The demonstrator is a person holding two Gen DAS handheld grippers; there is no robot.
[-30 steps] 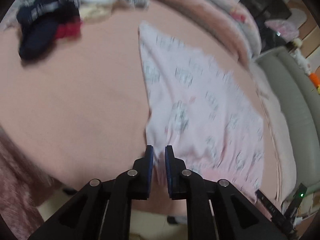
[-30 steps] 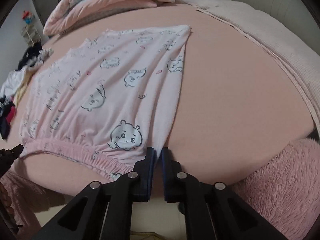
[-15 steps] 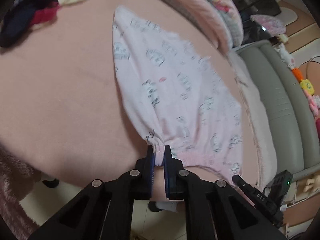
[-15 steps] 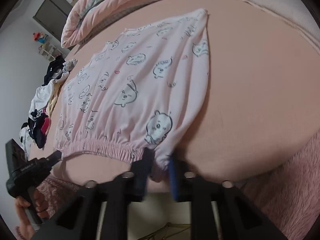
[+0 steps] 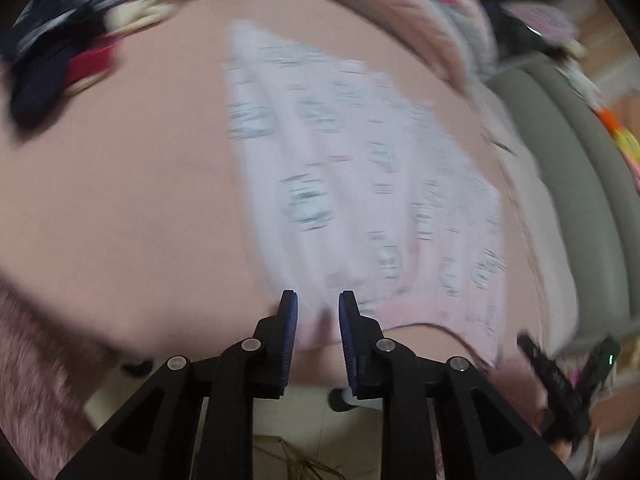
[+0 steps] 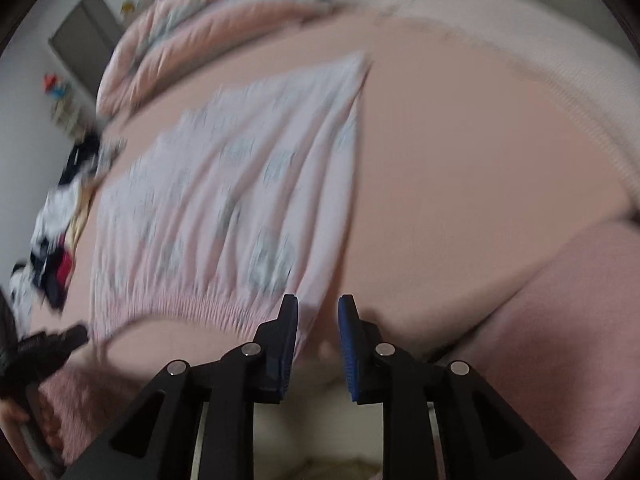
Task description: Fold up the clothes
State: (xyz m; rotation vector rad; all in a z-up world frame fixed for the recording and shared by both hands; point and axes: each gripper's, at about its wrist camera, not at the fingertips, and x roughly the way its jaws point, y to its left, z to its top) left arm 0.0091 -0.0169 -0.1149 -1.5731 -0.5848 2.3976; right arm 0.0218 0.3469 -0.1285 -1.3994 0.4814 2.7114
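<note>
Releasing the waistband at the bed's near edge

Parting just now, the left gripper (image 5: 318, 312) and right gripper (image 6: 318, 316) stand slightly open, gripping nothing; the pink patterned pyjama bottoms (image 6: 224, 200) lie flat on the pink bed (image 6: 460, 184), waistband nearest, long axis running away toward the far pillows (image 6: 192, 36).

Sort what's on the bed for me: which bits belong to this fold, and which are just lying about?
In the job:
- pink printed garment, spread flat
- left claw and right claw, both open at its elastic hem

Lying about:
- dark clothes pile
- pink quilt
- fuzzy pink blanket
</note>
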